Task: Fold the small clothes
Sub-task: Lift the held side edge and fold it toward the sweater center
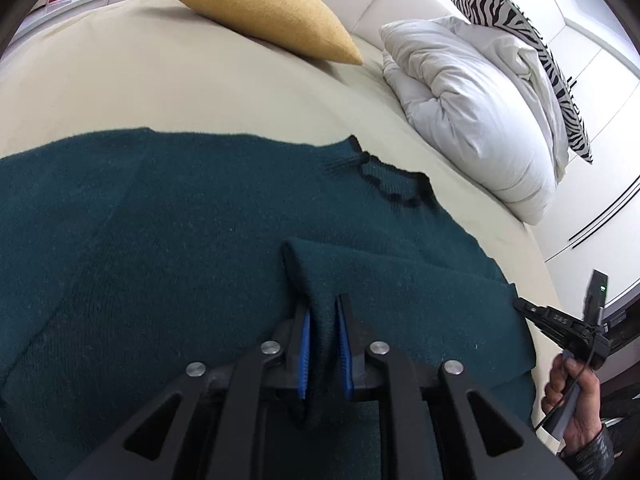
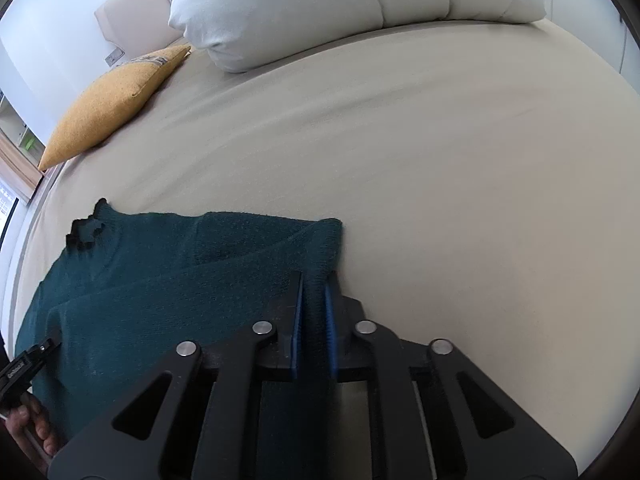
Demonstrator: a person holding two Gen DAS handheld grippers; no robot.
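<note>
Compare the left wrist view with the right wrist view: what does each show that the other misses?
Only the left wrist view shows the zebra-print cushion and the right hand. Only the right wrist view shows the wall socket and wooden shelving. Both show the teal sweater pinched in each gripper, left gripper and right gripper, plus the mustard cushion and white duvet.

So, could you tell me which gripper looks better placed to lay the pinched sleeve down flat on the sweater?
Probably the left gripper: it pinches the sleeve end over the teal sweater. The right gripper pinches the fold at the bed edge side.
</note>
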